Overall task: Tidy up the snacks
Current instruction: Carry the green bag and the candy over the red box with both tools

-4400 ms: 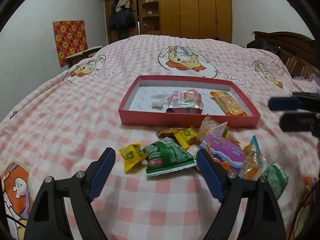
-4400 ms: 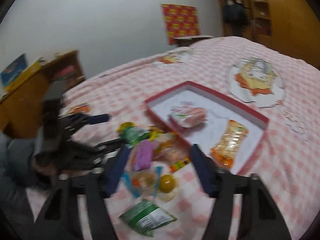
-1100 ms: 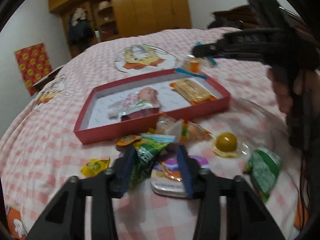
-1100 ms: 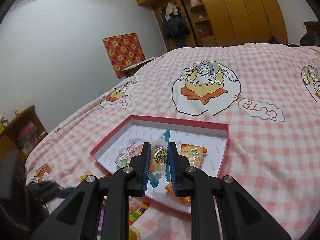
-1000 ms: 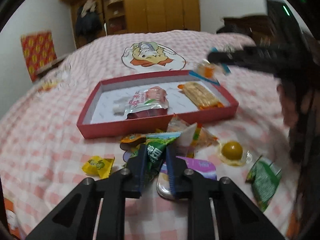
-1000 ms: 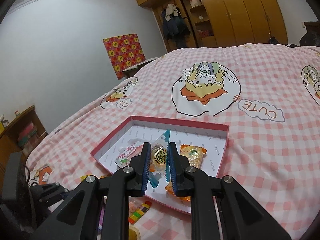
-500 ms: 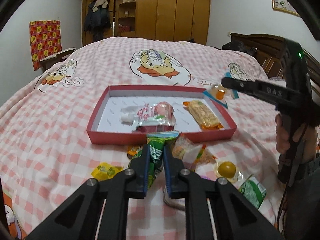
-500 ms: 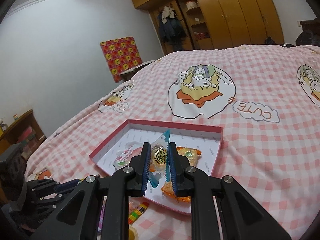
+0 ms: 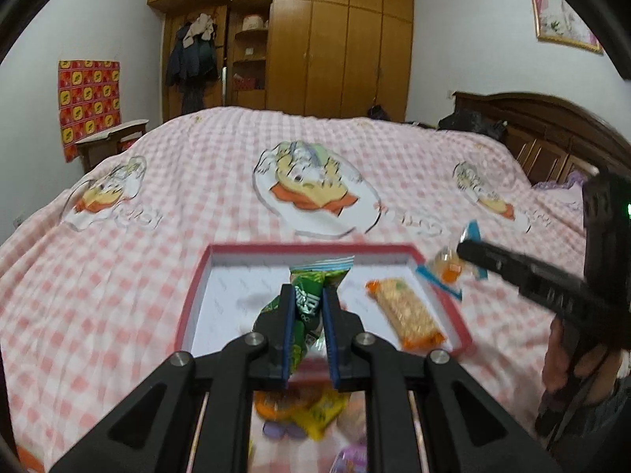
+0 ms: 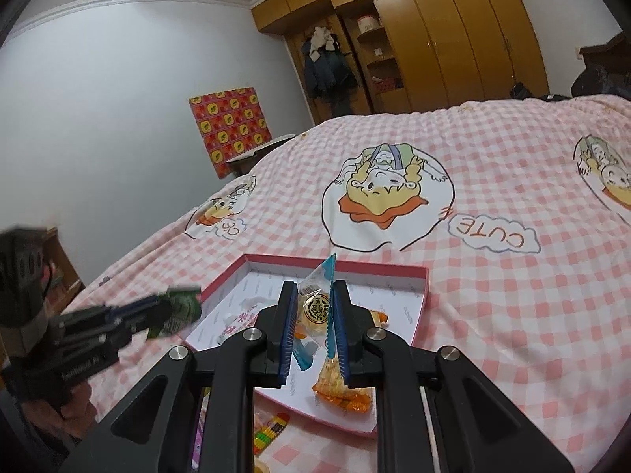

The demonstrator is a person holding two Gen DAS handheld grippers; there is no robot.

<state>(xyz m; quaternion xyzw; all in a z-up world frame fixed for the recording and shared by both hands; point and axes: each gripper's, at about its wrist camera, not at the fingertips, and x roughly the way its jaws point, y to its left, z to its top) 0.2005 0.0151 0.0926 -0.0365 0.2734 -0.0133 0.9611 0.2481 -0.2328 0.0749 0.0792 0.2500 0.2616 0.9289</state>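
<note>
My left gripper (image 9: 307, 291) is shut on a green snack packet (image 9: 305, 299) and holds it in the air over the near side of the red box (image 9: 445, 307). An orange wafer packet (image 9: 404, 315) lies in the box at the right. My right gripper (image 10: 314, 285) is shut on a clear packet with blue edges and a round gold sweet (image 10: 315, 307), above the box's right part (image 10: 422, 303). A white and red pouch (image 10: 236, 323) lies in the box, partly hidden. The right wrist view shows the left gripper (image 10: 157, 309) coming in from the left with the green packet (image 10: 179, 309).
Loose snacks lie on the pink checked bedspread in front of the box: a yellow packet (image 9: 323, 414), an orange one (image 9: 276, 402) and a colourful candy strip (image 10: 270, 429). A wooden headboard (image 9: 552, 134) stands at the right and wardrobes (image 9: 315, 39) at the back.
My left gripper closed on the green packet, lifted it off the pile and carried it forward over the box. The right gripper kept nearly still with its clear packet.
</note>
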